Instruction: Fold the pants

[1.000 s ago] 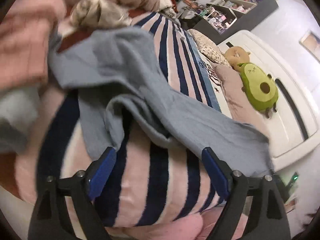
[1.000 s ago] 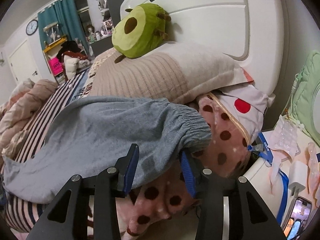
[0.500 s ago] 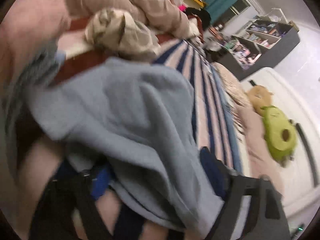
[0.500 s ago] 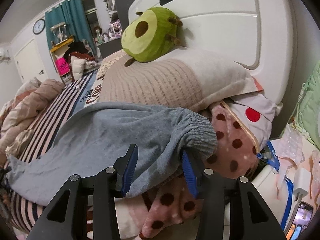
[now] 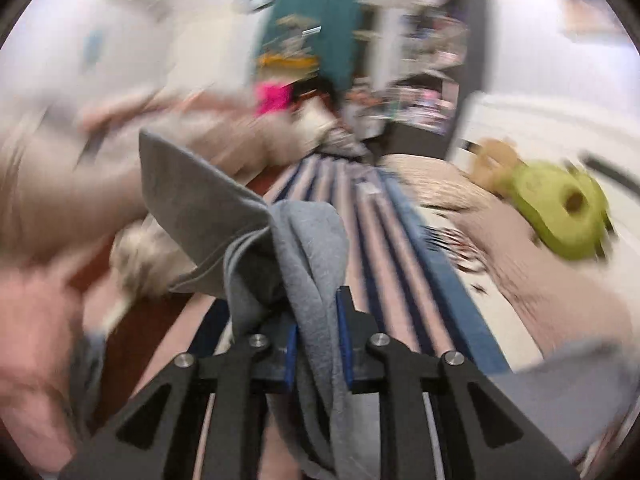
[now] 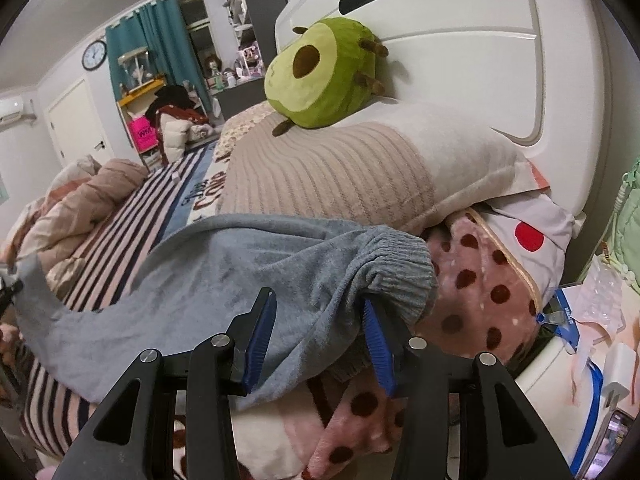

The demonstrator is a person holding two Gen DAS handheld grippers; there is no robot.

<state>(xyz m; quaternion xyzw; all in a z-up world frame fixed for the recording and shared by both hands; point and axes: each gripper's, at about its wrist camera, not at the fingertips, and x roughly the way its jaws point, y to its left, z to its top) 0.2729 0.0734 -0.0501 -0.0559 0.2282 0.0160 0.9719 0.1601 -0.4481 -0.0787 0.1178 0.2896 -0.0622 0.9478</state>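
The grey sweatpants (image 6: 224, 280) lie stretched across the bed, ribbed waistband (image 6: 400, 268) at the pillow end and a leg trailing off toward the far left of the right wrist view. The right gripper (image 6: 320, 340) has its blue-padded fingers (image 6: 260, 340) on either side of the cloth just below the waistband, clenched on the thick fabric. In the left wrist view, heavily blurred, the left gripper (image 5: 318, 344) is closing its fingers (image 5: 344, 340) on a bunched fold of the sweatpants (image 5: 304, 248), the cloth pinched between the pads and rising up ahead of them.

Under the right fingers lies a pink blanket with brown dots (image 6: 480, 292). Beyond them a beige ribbed pillow (image 6: 344, 172) sits against the white headboard (image 6: 460, 52), an avocado plush (image 6: 324, 72) on top. To the left of the fingers runs the pink-and-navy striped bedspread (image 6: 132, 220), with a crumpled beige quilt (image 6: 84, 208) at its far side. Right of the fingers, a nightstand (image 6: 560, 368) holds a white charger (image 6: 618, 380).
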